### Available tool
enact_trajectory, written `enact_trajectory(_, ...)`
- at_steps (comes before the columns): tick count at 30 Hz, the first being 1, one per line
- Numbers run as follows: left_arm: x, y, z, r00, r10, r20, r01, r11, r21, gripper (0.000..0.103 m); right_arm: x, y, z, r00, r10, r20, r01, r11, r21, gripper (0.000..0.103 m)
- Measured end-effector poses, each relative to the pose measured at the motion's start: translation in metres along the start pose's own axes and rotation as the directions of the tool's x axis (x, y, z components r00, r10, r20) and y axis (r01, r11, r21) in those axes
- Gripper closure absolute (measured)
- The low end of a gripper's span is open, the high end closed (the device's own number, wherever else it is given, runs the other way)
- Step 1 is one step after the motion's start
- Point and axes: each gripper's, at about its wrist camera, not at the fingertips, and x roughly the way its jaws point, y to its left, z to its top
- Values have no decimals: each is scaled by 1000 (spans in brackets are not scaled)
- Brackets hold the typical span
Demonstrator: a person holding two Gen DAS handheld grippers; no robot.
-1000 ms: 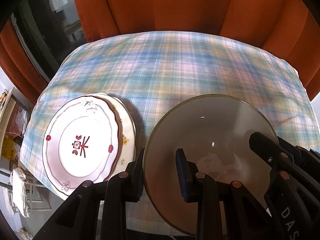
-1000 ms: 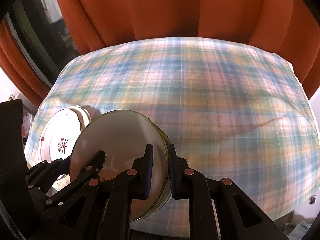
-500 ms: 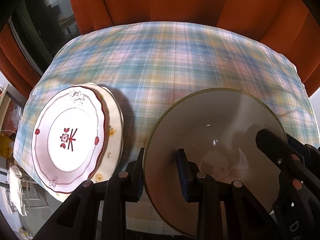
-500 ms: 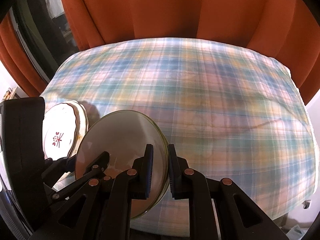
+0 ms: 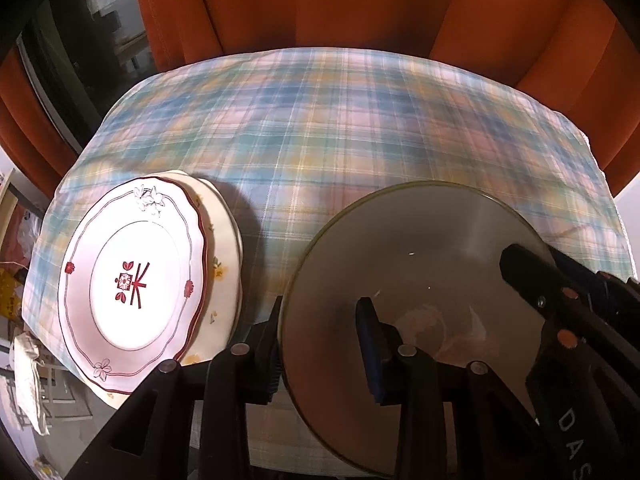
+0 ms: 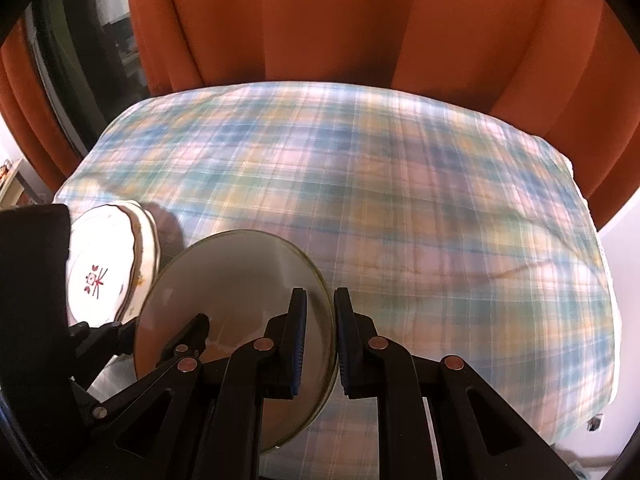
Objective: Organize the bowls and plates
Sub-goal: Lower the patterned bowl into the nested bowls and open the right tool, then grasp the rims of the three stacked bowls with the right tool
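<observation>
Left gripper (image 5: 320,344) fingers have just been opening off the bowl (image 5: 420,264) rim — right gripper (image 6: 320,344) stays clamped.

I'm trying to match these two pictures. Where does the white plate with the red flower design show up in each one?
Left wrist view: the white plate with the red design lies at the left, large, on top of a cream plate.
Right wrist view: the same plate is small at the far left edge, partly hidden by the black tool.
Shared landmark: the grey-green bowl, just right of the plates in both views.
</observation>
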Motion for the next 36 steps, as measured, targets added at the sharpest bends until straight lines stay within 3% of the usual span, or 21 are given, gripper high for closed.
enact_trajectory(6, 0, 1, 1, 1000, -27, -9, 27, 1000, 11, 62, 5, -12, -4, 998, 58, -35, -56, 996, 68, 82)
enact_trajectory(8, -2, 0, 2, 999, -43, -11, 43, 999, 29, 60, 7, -15, -6, 995, 80, -52, -75, 992, 98, 72)
enact_trajectory(10, -5, 1, 3, 998, -56, -5, 56, 997, 43, 44, 7, -17, -7, 994, 87, -59, -79, 988, 130, 53)
enact_trajectory(11, -6, 1, 3, 998, -63, 1, 63, 997, 49, 38, 7, -17, -8, 995, 87, -56, -78, 987, 143, 51)
enact_trajectory(15, -4, 7, 9, 995, -98, 0, 98, 993, 66, 34, 5, -15, -6, 996, 81, -48, -72, 981, 178, 44)
enact_trajectory(25, 20, 19, 22, 964, -238, -116, 249, 963, 102, 34, 11, -10, -2, 995, -4, -104, 33, 960, 280, 37)
enact_trajectory(36, 34, 29, 23, 911, -344, -227, 384, 908, 167, 47, 19, 6, -12, 976, -78, -201, 154, 906, 394, 36)
